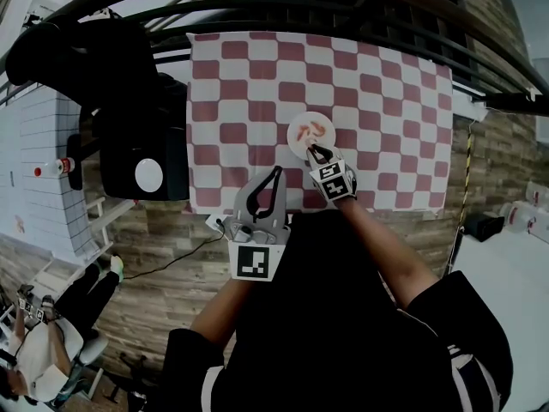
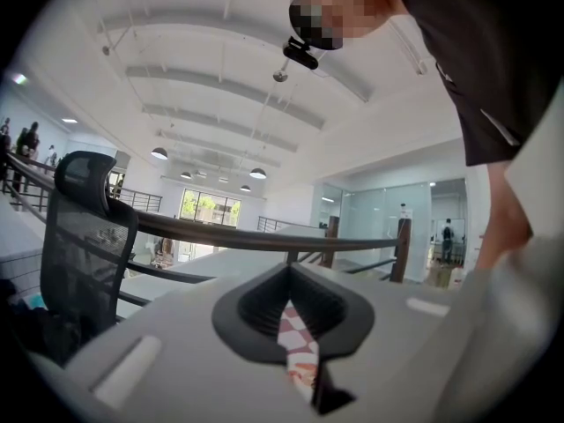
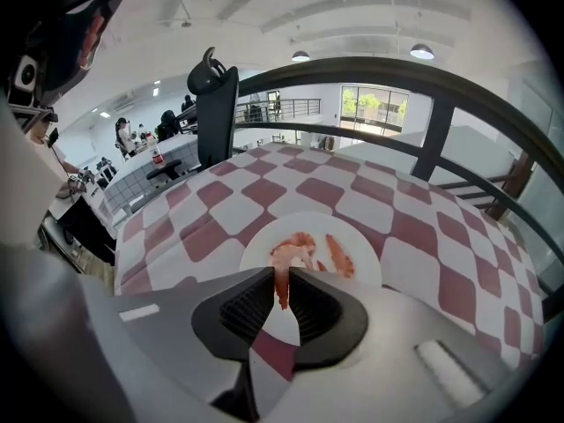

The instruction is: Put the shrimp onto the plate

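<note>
A white plate (image 1: 297, 125) lies on the red-and-white checked cloth (image 1: 240, 84), near its front edge. Two orange shrimp (image 1: 316, 132) rest on it, seen closer as one curled shrimp (image 3: 298, 247) and one straight one (image 3: 340, 256) on the plate (image 3: 366, 267). My right gripper (image 1: 315, 151) hovers over the plate's near rim, shut on a third shrimp (image 3: 281, 291) that hangs between the pads of the right gripper (image 3: 282, 276). My left gripper (image 1: 275, 175) is held at the table's front edge, left of the plate, shut and empty. Its own view has the left gripper (image 2: 288, 280) pointing up.
A black office chair (image 1: 129, 101) stands at the table's left side. A dark curved railing (image 1: 343, 7) runs behind the table's far edge. A white bottle with a red cap (image 1: 53, 168) sits on a tiled counter at the left. A cable (image 1: 171, 256) lies on the wooden floor.
</note>
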A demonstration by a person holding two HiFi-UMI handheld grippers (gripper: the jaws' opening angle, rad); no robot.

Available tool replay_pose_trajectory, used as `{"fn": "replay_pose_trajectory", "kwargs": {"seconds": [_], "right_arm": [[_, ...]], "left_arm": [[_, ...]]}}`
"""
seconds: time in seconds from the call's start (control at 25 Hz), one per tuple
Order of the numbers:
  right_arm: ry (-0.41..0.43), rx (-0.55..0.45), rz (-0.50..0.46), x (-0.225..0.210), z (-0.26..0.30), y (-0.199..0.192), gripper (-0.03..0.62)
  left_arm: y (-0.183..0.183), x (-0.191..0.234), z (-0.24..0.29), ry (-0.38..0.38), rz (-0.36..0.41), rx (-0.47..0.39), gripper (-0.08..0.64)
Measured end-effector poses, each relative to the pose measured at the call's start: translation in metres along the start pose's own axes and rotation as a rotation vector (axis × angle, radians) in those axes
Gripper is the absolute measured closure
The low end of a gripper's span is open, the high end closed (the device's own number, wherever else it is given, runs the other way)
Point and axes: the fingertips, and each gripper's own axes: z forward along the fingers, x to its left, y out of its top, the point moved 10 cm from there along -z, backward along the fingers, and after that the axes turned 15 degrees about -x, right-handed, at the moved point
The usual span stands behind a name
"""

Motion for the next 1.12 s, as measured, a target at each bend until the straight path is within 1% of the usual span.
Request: {"fn": "replay_pose_trajectory", "kwargs": {"seconds": [0.16,0.28,0.36,0.56,0.72,0.84,1.04,1.12], "right_arm": [[0.031,0.017,-0.008,0.000,0.012,-0.002,0.541],[0.028,0.039,0.036,-0.002,0.016,-0.011,0.541],[0.027,0.046,0.048,-0.001,0.017,-0.010,0.540],[0.037,0.040,0.024,0.003,0.024,-0.010,0.540],[0.054,0.054,-0.020,0.004,0.028,-0.012,0.538],[0.064,0.057,-0.024,0.003,0.028,-0.012,0.537],[0.048,0.050,-0.022,0.002,0.026,-0.012,0.533],[0.036,0.042,-0.022,0.001,0.024,-0.013,0.518]], "left_arm": [[0.001,0.003,-0.001,0.009,0.008,-0.001,0.551],[0.001,0.002,-0.001,0.019,0.002,0.002,0.551],[0.001,0.003,-0.001,0.022,0.000,0.000,0.551],[0.002,0.001,-0.002,0.025,0.009,0.006,0.551],[0.001,0.000,-0.002,0.016,0.000,0.022,0.551],[0.001,-0.002,-0.003,0.009,-0.003,0.027,0.551],[0.001,-0.004,-0.003,0.008,0.002,0.022,0.551],[0.002,-0.006,-0.003,0.006,0.004,0.018,0.551]]}}
